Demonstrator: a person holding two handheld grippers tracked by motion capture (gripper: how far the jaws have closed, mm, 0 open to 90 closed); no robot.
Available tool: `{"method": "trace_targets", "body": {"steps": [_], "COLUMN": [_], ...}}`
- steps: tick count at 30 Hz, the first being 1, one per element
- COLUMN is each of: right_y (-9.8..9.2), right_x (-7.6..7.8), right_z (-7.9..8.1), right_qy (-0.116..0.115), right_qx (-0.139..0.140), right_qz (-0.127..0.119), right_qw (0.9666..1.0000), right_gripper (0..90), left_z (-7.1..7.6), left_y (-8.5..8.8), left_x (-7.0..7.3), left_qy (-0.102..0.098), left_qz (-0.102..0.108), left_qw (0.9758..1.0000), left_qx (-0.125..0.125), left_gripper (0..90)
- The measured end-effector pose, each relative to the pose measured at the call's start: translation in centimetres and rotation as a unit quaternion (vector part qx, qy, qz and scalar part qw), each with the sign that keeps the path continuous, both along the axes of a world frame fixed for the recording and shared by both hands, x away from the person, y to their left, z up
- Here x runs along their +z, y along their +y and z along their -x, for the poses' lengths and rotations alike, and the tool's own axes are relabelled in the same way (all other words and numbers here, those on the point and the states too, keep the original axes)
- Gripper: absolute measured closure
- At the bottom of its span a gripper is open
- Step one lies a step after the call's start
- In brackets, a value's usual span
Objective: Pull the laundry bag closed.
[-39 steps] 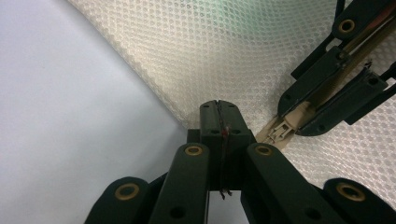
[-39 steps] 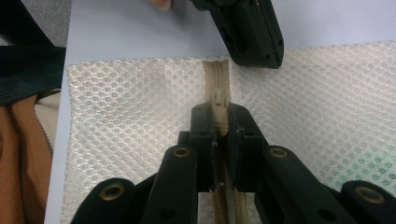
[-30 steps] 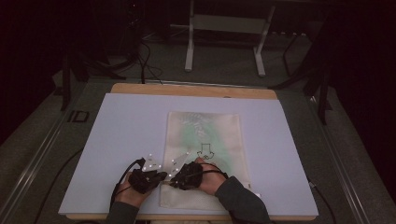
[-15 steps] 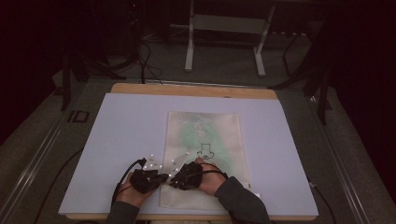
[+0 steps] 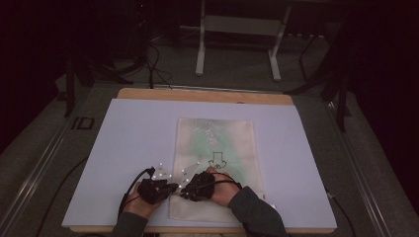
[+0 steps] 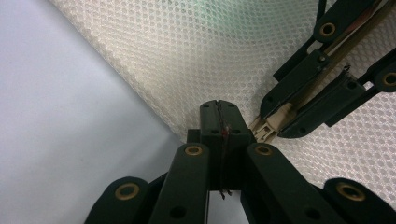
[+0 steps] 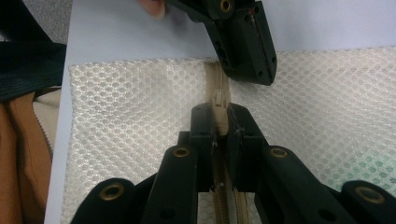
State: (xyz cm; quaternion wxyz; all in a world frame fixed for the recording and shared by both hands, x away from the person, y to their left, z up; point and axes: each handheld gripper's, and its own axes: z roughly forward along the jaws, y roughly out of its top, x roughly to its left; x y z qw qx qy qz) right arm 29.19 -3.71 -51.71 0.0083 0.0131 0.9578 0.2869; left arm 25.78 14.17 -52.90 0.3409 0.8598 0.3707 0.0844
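A cream mesh bag (image 5: 217, 148) with something green inside lies flat on the white board (image 5: 128, 143). Its beige zipper (image 7: 217, 77) runs along the near edge. My left gripper (image 5: 157, 190) is shut, its tips (image 6: 218, 105) pinching the bag's edge just beside the zipper's end. My right gripper (image 5: 197, 185) is shut on the beige zipper pull (image 7: 218, 114), which sits between its pads. The two grippers almost touch: the right gripper (image 6: 299, 112) holds the beige slider (image 6: 267, 129) in the left gripper view, and the left gripper (image 7: 247, 42) reaches the bag's edge in the right gripper view.
The board lies on a wooden table (image 5: 197, 94). Beyond it stand a metal frame (image 5: 237, 34) and cables (image 5: 158, 64) on the dark floor. A dark sleeve (image 7: 28, 60) lies at the left of the right gripper view. Bare board stretches left and right of the bag.
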Motion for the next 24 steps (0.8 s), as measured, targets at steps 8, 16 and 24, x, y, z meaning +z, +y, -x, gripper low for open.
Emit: {"method": "trace_targets", "body": {"steps": [8, 16, 24], "right_y": [-0.5, -1.2, -1.5], "right_x": [0.1, 0.2, 0.2], "right_z": [0.0, 0.1, 0.1], "right_qy": [-0.001, -0.001, -0.002], "right_qx": [-0.001, -0.002, 0.0], "right_qz": [0.002, 0.008, 0.01], "right_qw": [1.0, 1.0, 0.9999], "right_gripper": [82.4, 82.4, 82.4], "left_z": [0.0, 0.0, 0.1], "left_y": [0.0, 0.0, 0.0], "left_x": [0.0, 0.0, 0.0], "left_qy": [0.0, 0.0, -0.002], "left_qz": [0.002, 0.002, 0.002], "left_qw": [1.0, 1.0, 1.0], "left_qx": [0.0, 0.002, 0.002], "left_gripper": [89.4, 89.4, 89.4]}}
